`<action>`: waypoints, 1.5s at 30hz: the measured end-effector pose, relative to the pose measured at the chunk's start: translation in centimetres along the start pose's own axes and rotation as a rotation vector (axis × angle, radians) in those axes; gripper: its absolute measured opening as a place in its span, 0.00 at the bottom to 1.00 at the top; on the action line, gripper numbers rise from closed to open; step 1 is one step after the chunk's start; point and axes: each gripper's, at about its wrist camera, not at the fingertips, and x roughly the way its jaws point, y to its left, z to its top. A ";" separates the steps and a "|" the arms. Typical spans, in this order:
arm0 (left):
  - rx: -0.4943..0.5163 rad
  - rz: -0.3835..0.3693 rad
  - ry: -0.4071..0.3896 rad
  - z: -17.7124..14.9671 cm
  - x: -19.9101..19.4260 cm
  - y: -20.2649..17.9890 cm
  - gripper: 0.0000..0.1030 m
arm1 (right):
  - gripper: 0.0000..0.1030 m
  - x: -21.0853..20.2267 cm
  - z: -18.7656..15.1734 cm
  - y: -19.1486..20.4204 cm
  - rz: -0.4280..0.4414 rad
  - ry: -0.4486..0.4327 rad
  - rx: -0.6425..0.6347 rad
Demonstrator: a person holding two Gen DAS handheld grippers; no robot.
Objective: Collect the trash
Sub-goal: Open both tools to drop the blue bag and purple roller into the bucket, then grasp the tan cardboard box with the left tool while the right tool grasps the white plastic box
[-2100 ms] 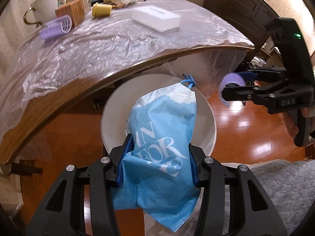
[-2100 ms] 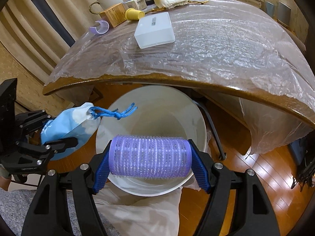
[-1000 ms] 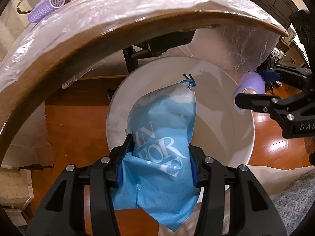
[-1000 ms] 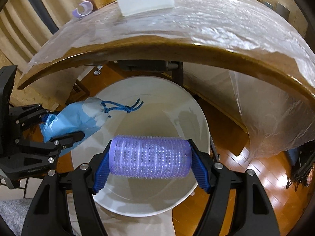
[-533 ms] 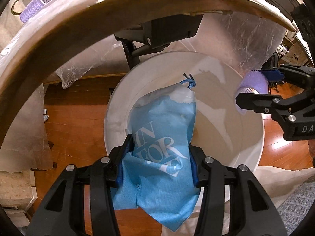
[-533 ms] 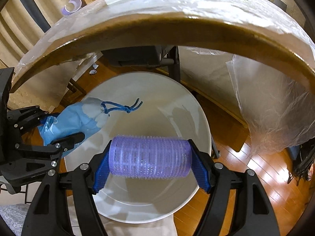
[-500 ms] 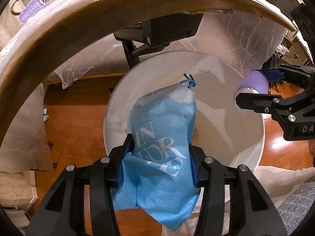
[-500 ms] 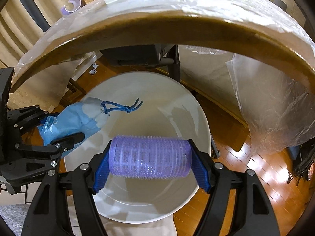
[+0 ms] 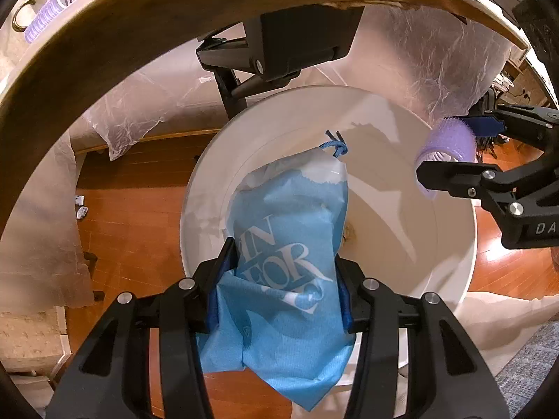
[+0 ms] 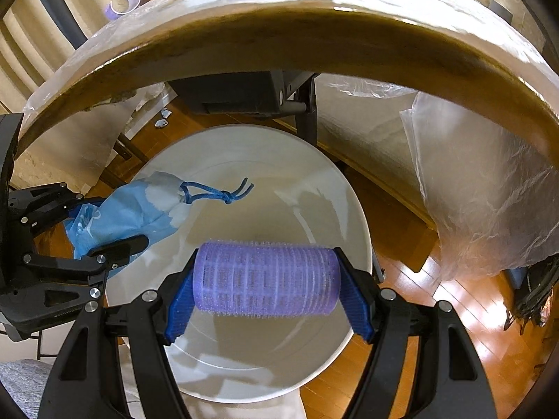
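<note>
Over the mouth of the white bin (image 10: 360,230) below the table edge (image 10: 279,49), we hold both pieces of trash ready to drop. Our left gripper (image 9: 283,279) is clamped narrow on the blue drawstring bag (image 9: 290,230), whose knotted cord points into the bin. Our right gripper (image 10: 267,291) is set wider, pinching the purple hair roller (image 10: 265,279) end to end. We judge this the release step: next we need only spread both sets of jaws, keeping each item inside the rim. Another roller (image 9: 56,10) waits on the table.
</note>
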 end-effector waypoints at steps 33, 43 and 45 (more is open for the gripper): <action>-0.071 0.211 -0.434 15.0 -13.9 12.0 0.99 | 0.96 -10.1 11.3 3.4 -0.078 -0.383 -0.090; -0.096 0.148 -0.294 18.7 -8.3 15.4 0.90 | 0.82 -6.7 13.2 2.4 -0.056 -0.293 -0.033; -0.083 0.147 -0.276 19.0 -7.8 15.6 0.75 | 0.76 -6.4 13.2 2.4 -0.067 -0.282 -0.042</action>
